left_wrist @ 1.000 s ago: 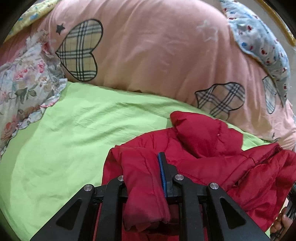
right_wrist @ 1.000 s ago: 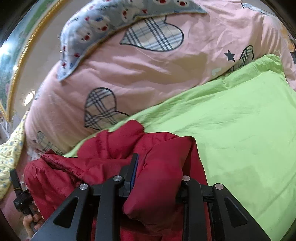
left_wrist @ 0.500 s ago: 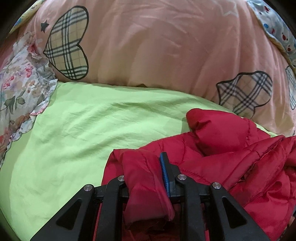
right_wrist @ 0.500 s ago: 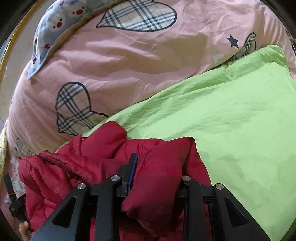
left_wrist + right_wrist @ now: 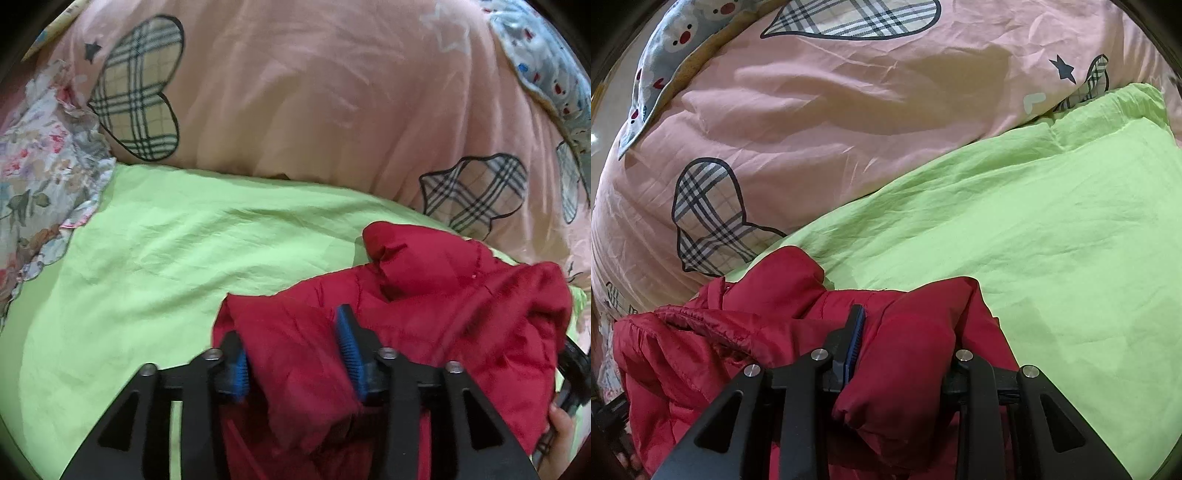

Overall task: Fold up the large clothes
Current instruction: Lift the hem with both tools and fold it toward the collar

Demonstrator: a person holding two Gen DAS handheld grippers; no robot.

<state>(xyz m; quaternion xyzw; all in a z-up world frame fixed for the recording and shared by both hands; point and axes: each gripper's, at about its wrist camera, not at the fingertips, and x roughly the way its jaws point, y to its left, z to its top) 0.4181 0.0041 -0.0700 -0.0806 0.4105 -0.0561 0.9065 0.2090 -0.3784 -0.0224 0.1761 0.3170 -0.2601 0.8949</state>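
Low in both frames, the left gripper (image 5: 293, 349) has just spread its jaws, freeing the red jacket (image 5: 443, 295) on the green sheet (image 5: 166, 258), while the right gripper (image 5: 908, 343) still pinches a fold.

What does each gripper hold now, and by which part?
The right gripper clamps a puffy fold of the red jacket. Another fold lies between the fingers of the left gripper, but whether they press it cannot be told.

- 1 red jacket (image 5: 424, 314)
- 1 green sheet (image 5: 166, 258)
- 1 pink duvet (image 5: 314, 92) w/ plaid hearts
- 1 floral cloth (image 5: 37, 177)
- 2 grippers: left gripper (image 5: 291, 354), right gripper (image 5: 908, 343)
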